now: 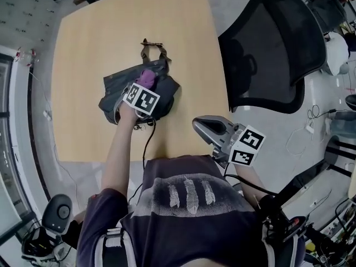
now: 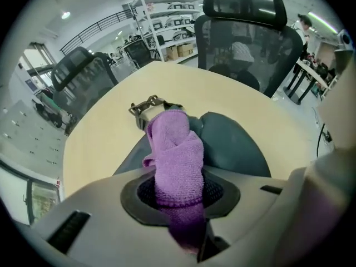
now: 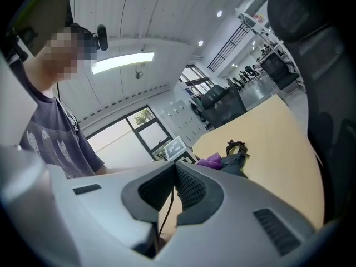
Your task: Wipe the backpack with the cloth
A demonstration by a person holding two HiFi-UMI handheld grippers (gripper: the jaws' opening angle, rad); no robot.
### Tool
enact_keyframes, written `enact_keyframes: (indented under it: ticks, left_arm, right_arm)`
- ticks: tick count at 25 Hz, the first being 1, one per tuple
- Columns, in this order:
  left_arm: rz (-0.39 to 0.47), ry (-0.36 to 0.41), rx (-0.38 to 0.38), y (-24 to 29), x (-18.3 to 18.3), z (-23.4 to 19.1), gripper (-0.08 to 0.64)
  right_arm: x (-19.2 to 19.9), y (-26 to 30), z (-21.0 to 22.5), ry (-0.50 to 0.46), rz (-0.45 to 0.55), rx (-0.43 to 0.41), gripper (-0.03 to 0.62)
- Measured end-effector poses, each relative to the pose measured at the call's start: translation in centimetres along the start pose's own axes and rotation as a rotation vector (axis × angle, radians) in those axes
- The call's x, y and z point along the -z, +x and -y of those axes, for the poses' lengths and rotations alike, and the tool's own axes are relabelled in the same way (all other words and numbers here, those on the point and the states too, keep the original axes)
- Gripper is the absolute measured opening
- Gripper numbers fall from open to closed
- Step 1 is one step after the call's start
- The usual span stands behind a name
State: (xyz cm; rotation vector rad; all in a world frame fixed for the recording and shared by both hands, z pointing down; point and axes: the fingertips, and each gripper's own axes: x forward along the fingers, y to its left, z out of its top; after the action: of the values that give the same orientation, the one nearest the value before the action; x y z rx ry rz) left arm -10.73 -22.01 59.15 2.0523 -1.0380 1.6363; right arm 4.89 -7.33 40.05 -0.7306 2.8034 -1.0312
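Note:
A dark grey-blue backpack (image 1: 161, 93) lies in the middle of the wooden table (image 1: 94, 49), its brown strap (image 1: 151, 49) toward the far side. My left gripper (image 1: 146, 82) is over the backpack, shut on a purple cloth (image 1: 147, 77). In the left gripper view the rolled cloth (image 2: 177, 154) sticks out between the jaws and rests on the backpack (image 2: 233, 149). My right gripper (image 1: 206, 128) is held off the table's near right corner, jaws together with nothing between them. From the right gripper view the backpack (image 3: 236, 163) and cloth (image 3: 210, 161) lie far off.
A black mesh office chair (image 1: 278, 49) stands just right of the table. Cables and gear (image 1: 311, 227) lie on the floor at the right. A black chair base (image 1: 53, 221) is at the lower left. More chairs and shelves (image 2: 167, 26) stand beyond the table.

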Motion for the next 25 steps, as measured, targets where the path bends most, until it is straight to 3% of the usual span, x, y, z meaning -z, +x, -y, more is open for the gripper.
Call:
enact_keyframes:
  ticks: [7,10,13,16,20,23,25]
  left_arm:
    - [-0.073,0.215,-0.09,0.6,-3.7,2.2,0.118]
    - [-0.03,0.231,-0.056,0.3,-5.1,4.0,0.118]
    - [0.053,0.181,0.016,-0.4,-6.4,6.3,0.119]
    - [0.105,0.112,-0.008,-1.3,-5.8,4.5,0.12]
    - [0.134,-0.096,-0.095,-2.7,-2.4,-4.2,0.12]
    - [0.08,-0.242,-0.203,-2.8,2.6,-12.4,0.12]
    - [0.021,-0.306,-0.228,-1.2,6.1,-16.2,0.12]
  right_arm:
    - [-0.7,-3.2,2.3,0.04,0.028,0.015,0.003]
    - [-0.7,-3.6,2.6,0.047,0.032,0.011,0.003]
    - [-0.8,-3.2,2.6,0.048,0.025,0.001,0.003]
    - [-0.8,-1.9,2.1,0.036,0.017,-0.012,0.003]
    - [-0.7,-0.2,1.6,0.023,-0.005,-0.018,0.003]
    - [-0.5,1.6,0.8,0.018,-0.036,-0.022,0.003]
    - [-0.1,2.9,0.2,0.007,-0.055,-0.011,0.003]
